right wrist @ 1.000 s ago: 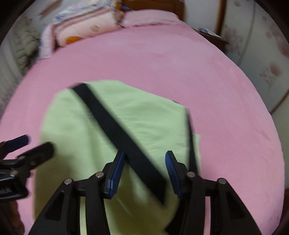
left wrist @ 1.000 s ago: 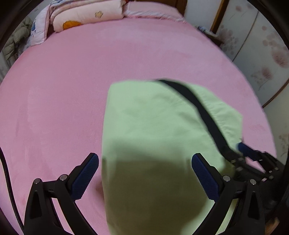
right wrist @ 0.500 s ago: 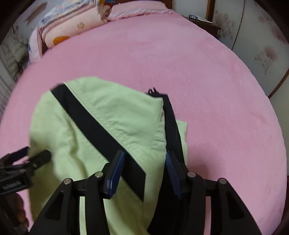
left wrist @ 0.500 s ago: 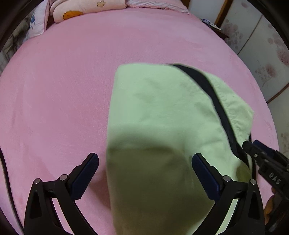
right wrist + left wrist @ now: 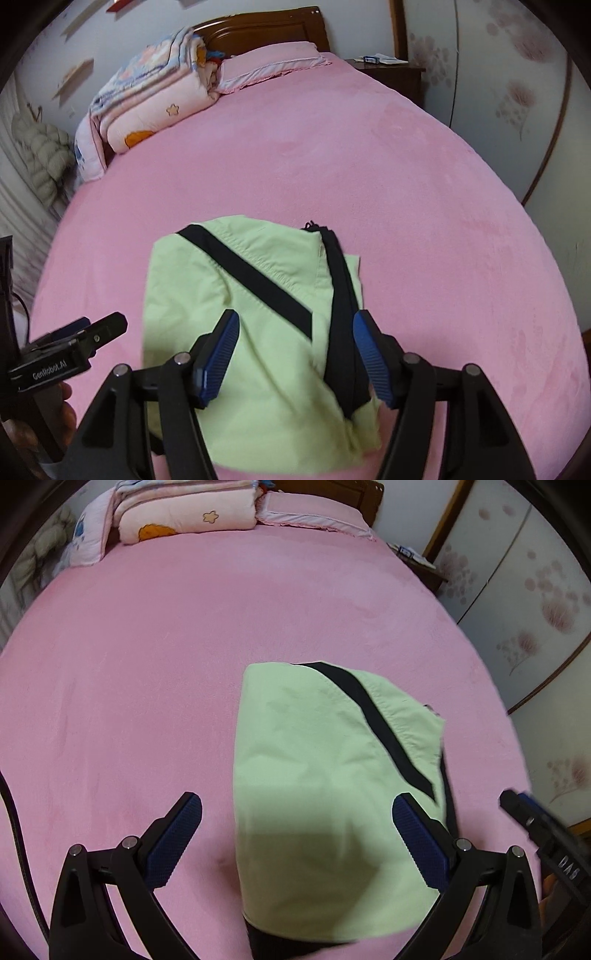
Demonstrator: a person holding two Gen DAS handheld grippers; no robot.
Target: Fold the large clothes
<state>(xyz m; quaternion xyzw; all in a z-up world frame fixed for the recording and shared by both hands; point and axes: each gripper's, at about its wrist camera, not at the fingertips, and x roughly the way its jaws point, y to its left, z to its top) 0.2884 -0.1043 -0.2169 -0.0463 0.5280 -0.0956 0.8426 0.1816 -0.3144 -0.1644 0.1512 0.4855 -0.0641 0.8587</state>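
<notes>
A light green garment with black stripes lies folded into a compact bundle on the pink bed. It also shows in the right wrist view, with a black stripe running diagonally across it. My left gripper is open and empty, above the garment's near left edge. My right gripper is open and empty, above the garment's near right part. The left gripper shows at the left edge of the right wrist view, and the right gripper at the right edge of the left wrist view.
Folded quilts and a pink pillow lie at the head of the bed by a wooden headboard. A dark nightstand stands at the far right. Floral wardrobe doors run along the right side.
The right gripper has opened wider and let go of the garment's black-striped edge. Both grippers have pulled back and up from the bundle, which now lies flat on the bed.
</notes>
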